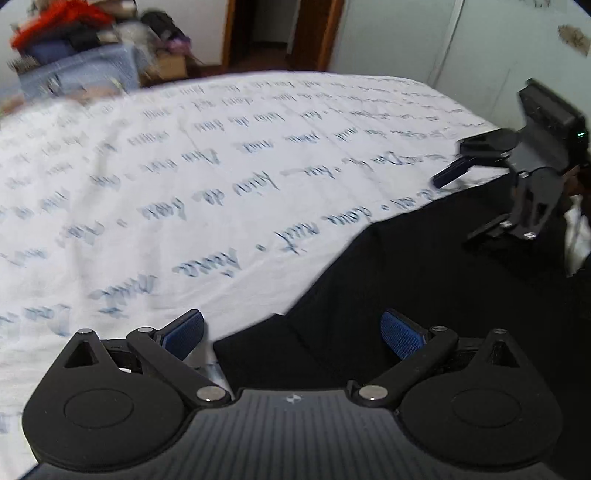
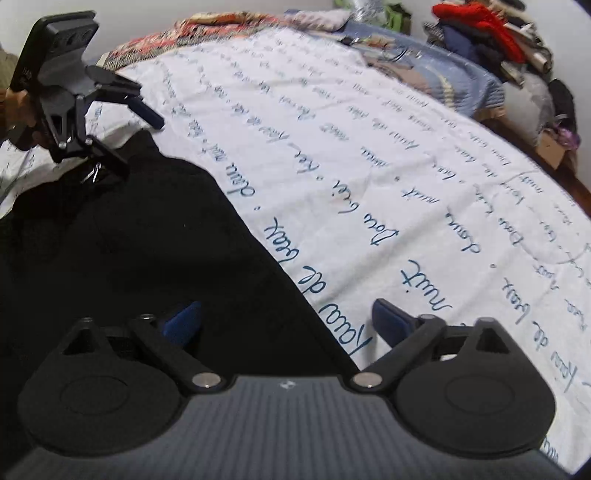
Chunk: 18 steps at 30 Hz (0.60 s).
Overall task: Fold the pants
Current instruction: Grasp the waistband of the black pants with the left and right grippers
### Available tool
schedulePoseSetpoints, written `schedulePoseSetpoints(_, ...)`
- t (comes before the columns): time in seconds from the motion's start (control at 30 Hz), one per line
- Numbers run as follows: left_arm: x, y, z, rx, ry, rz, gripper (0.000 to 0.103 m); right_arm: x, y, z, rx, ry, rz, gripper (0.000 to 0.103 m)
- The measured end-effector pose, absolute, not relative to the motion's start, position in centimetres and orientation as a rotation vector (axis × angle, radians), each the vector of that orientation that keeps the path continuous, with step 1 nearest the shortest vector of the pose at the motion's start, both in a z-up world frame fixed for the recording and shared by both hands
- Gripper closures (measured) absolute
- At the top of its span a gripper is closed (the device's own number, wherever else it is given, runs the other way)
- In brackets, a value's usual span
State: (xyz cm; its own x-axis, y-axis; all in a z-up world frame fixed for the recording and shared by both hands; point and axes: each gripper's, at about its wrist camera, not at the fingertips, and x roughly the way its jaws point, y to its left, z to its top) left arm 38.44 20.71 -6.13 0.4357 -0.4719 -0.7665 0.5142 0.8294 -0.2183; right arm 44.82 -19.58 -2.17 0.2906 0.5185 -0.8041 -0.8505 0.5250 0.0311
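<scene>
Black pants (image 1: 424,295) lie flat on a white bedsheet (image 1: 184,184) printed with blue handwriting. Left gripper (image 1: 291,332): jaws wide, nothing between the blue pads (image 1: 184,332), straddling the pants' edge where black cloth meets sheet, one pad over sheet, one over pants. Right gripper (image 2: 286,323): jaws wide too, empty, also over the pants' edge, its left pad over cloth, right pad over sheet. Can't tell whether either touches the fabric. Each gripper shows in the other's view, across the pants. Clothes pile (image 2: 480,26) sits beyond the bed.
</scene>
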Motion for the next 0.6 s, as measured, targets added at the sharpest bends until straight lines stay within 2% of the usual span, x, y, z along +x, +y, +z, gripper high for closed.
schedulePoseSetpoints(0.1,38.9,20.9,-6.6,0.007,0.956,-0.634,0.000,45.8,-19.2,-2.8,-0.425,0.935,0.983,0.019)
schedulePoseSetpoints(0.17,38.8,21.0,-6.4,0.004,0.954,-0.635,0.000,45.9,-19.3,-2.8,-0.409,0.943,1.006,0.035)
schedulePoseSetpoints(0.2,38.7,20.9,-6.3,0.013,0.955,-0.631,0.001,45.8,-19.4,-2.7,-0.396,0.946,1.027,0.048)
schedulePoseSetpoints(0.23,38.6,20.8,-6.3,0.030,0.956,-0.621,0.006,45.7,-19.6,-2.6,-0.388,0.943,1.038,0.068)
schedulePoseSetpoints(0.27,38.5,20.6,-6.2,0.049,0.954,-0.612,0.012,45.6,-19.8,-2.5,-0.383,0.936,1.040,0.079)
schedulePoseSetpoints(0.3,38.3,20.5,-6.2,0.073,0.949,-0.594,0.022,45.5,-20.0,-2.3,-0.372,0.932,1.036,0.090)
schedulePoseSetpoints(0.33,38.1,20.4,-6.0,0.094,0.938,-0.570,0.041,45.3,-20.2,-2.2,-0.373,0.919,1.026,0.092)
schedulePoseSetpoints(0.37,38.0,20.6,-5.9,0.108,0.929,-0.545,0.051,45.0,-20.3,-2.1,-0.380,0.907,1.019,0.093)
schedulePoseSetpoints(0.43,37.8,21.2,-5.6,0.070,0.930,-0.524,0.062,44.3,-20.2,-2.1,-0.396,0.880,1.004,0.095)
schedulePoseSetpoints(0.5,37.2,21.3,-5.2,0.065,0.917,-0.509,0.069,43.4,-19.9,-1.9,-0.425,0.839,0.968,0.095)
schedulePoseSetpoints(0.6,35.5,20.3,-4.6,0.137,0.870,-0.484,0.087,41.5,-19.1,-1.4,-0.492,0.758,0.886,0.095)
